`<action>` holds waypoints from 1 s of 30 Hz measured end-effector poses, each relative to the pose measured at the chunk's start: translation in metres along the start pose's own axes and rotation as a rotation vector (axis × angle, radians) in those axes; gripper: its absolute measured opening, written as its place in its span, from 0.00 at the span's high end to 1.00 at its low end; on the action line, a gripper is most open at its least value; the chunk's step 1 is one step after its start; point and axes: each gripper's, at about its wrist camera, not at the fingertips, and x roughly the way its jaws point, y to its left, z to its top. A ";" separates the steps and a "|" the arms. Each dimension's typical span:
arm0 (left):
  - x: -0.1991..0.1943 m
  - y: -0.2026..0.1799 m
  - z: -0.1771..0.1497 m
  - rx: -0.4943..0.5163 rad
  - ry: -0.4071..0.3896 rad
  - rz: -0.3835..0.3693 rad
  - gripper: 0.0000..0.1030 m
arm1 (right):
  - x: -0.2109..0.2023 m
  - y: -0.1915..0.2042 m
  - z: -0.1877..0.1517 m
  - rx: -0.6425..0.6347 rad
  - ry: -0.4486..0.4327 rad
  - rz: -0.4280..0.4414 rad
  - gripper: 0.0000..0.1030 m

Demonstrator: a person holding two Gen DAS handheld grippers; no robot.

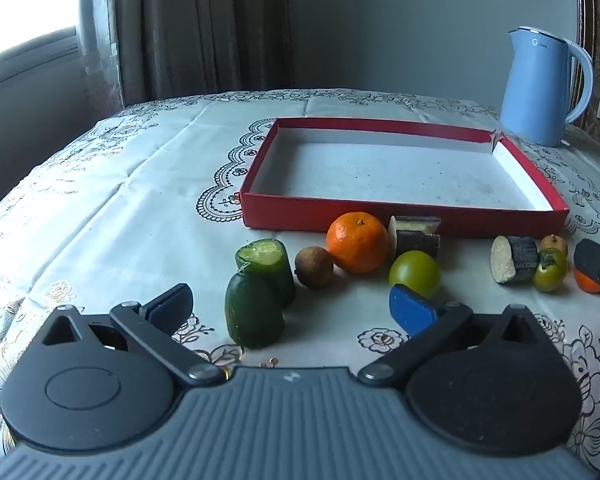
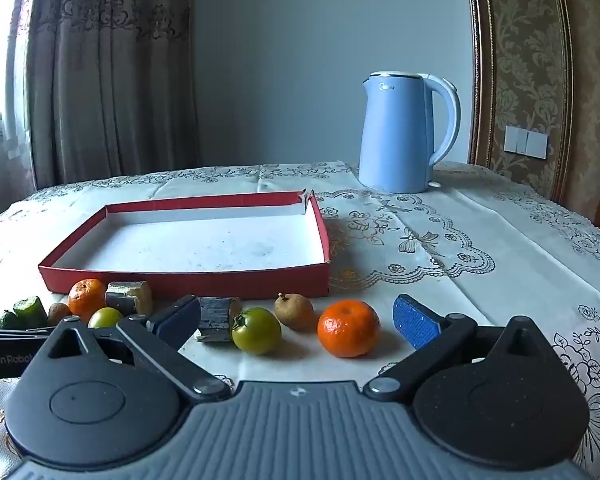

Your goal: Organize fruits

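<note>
both grippers, left (image 1: 292, 308) and right (image 2: 298, 322), gape wide and hold nothing, and the near tangerine (image 2: 348, 328) in front of the empty red tray (image 2: 188, 280) looks light, soft-skinned and roll-prone, so it's probably best pinched gently across its middle.

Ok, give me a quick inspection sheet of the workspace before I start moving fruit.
Surface: white floral lace-print tablecloth, creased.
Job's things: shallow red cardboard tray, nothing in it; in front lie two orange mandarins, green tomatoes, green cucumber chunks, small brown fruits, dark cut cane pieces.
Clutter: pale blue electric kettle.
Grippers: left tongs open; right tongs open; both hold nothing.
Cables: nothing seen.
Surroundings: brown curtain, window, wall switches.
</note>
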 end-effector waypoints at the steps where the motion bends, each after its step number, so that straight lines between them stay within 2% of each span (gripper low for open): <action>1: 0.000 0.000 0.000 0.004 -0.001 -0.003 0.00 | 0.000 -0.001 0.000 0.004 -0.001 0.003 0.00; 30: 0.006 -0.008 -0.005 0.016 -0.005 -0.033 0.00 | 0.014 0.003 -0.006 0.004 0.061 0.000 0.00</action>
